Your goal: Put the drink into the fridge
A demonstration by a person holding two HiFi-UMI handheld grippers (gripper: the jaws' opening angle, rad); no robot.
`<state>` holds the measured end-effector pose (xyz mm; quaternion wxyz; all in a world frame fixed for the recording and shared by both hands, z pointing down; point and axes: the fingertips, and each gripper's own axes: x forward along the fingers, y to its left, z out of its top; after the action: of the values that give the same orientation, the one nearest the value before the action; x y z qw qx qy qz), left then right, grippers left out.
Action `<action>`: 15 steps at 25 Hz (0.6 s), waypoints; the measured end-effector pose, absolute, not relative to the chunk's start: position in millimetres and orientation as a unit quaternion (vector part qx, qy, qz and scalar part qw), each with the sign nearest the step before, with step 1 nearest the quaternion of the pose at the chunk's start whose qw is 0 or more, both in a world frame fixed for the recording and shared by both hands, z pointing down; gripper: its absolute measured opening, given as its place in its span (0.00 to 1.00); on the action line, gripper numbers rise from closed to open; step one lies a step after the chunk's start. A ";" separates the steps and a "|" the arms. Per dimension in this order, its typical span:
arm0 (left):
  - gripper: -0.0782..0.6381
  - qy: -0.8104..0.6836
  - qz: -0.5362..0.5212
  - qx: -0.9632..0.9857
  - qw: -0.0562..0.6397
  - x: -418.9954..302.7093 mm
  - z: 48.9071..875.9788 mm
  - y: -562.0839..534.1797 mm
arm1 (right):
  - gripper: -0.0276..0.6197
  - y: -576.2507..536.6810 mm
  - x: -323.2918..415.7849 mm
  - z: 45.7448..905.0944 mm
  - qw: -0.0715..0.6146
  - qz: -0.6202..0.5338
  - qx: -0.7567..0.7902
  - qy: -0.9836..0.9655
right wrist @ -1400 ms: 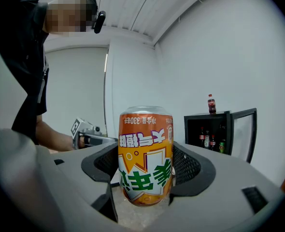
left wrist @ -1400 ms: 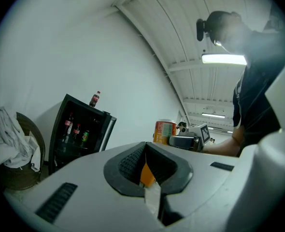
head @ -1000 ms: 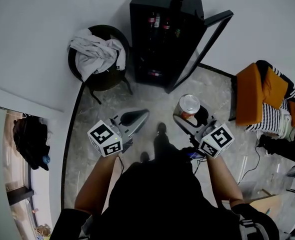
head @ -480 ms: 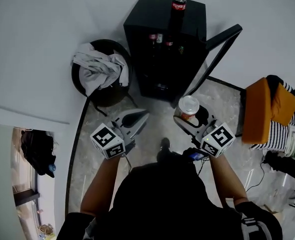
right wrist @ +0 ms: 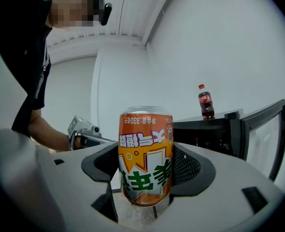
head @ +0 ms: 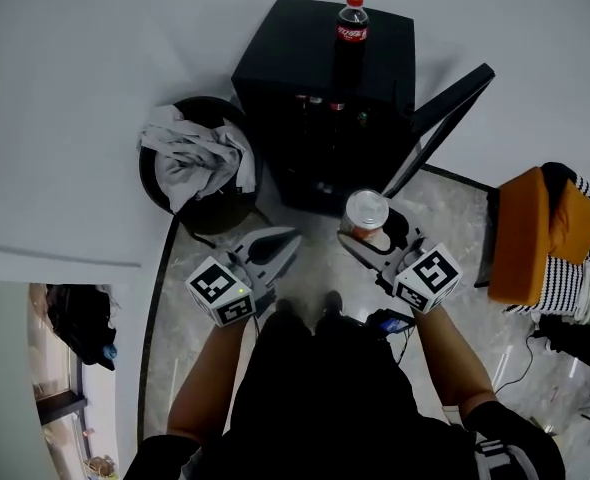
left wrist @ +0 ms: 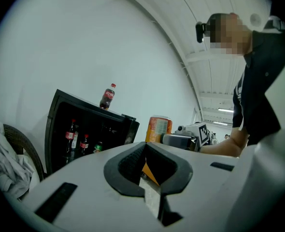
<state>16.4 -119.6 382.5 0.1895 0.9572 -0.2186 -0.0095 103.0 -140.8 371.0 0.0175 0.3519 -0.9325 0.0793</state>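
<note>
Right tool (head: 368, 233) clamping orange can (right wrist: 145, 153), long axis vertical, print inverted, left tool (head: 285, 238) closed, empty.

The orange aluminium drink can (right wrist: 145, 156) carries green and white lettering and a silver top. At twelve o'clock in the head view, the matte black box fridge (head: 385, 58) bears a dark cola bottle (head: 349, 38) with a red cap and label. At three o'clock, an orange cushion (head: 520, 233) adjoins black-and-white striped cloth (head: 573, 278). The grey marbled stone floor (head: 455, 218) has pale veins.
</note>
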 end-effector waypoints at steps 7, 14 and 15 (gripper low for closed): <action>0.13 -0.201 -0.002 0.964 0.177 7.3 397.0 -172.7 | 0.56 -194.5 86.9 383.8 0.045 0.044 0.360 -0.931; 0.13 -0.205 -0.002 0.962 0.182 -21.1 433.6 -227.2 | 0.56 -249.5 66.5 409.2 0.044 0.039 0.386 -0.920; 0.13 -0.203 0.000 0.962 0.183 -23.3 439.4 -232.6 | 0.56 -256.6 64.5 415.3 0.042 0.040 0.391 -0.919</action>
<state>-23.3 -232.6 439.4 0.1828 0.9619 -0.2032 0.0000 64.5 -256.6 415.3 0.0416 0.3906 -0.9188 0.0395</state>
